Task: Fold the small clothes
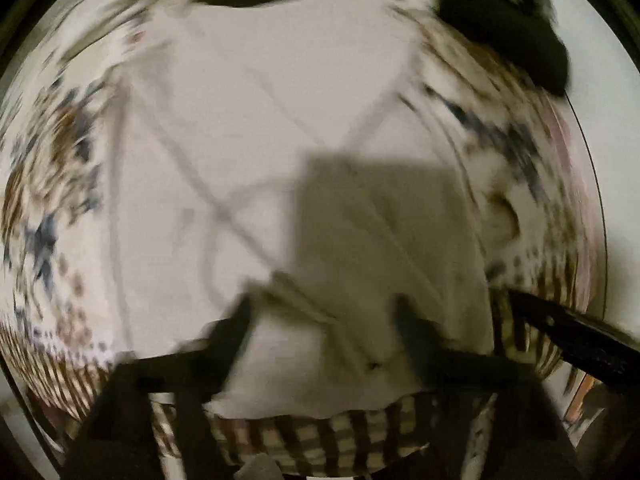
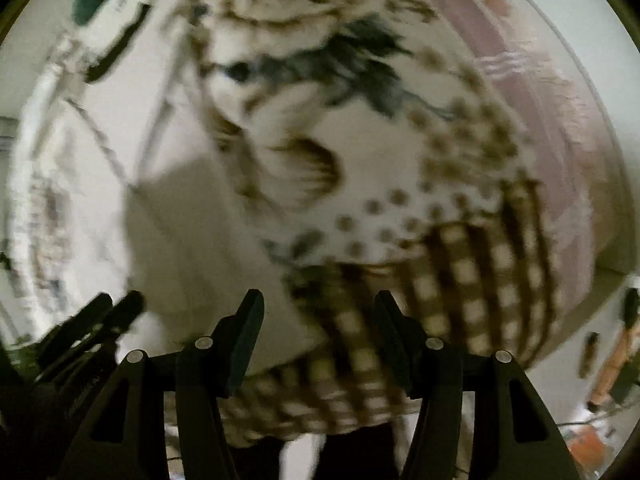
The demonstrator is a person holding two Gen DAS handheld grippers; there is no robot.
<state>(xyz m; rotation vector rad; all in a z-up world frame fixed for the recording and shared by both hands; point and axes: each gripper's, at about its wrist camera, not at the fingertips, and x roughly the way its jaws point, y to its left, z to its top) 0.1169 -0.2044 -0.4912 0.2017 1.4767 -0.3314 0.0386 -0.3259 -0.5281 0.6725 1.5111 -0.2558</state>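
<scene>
The garment (image 1: 248, 152) is plain white, with a black neckline band at the upper centre of the left wrist frame. The tablecloth (image 2: 452, 280) is white, printed with brown dots, blue-grey leaf motifs and a brown-and-cream checked border. Both grippers (image 2: 318, 320) are black.

1. One white garment (image 1: 260, 140) with grey seam lines, spread flat.
2. One patterned cloth (image 2: 400, 208) beneath it, printed with shells, dots and brown checks.
3. One black garment (image 1: 512, 32) at the far edge.
4. Two hand-held grippers: left hand-held gripper (image 1: 324, 320), right hand-held gripper (image 2: 318, 312).
</scene>
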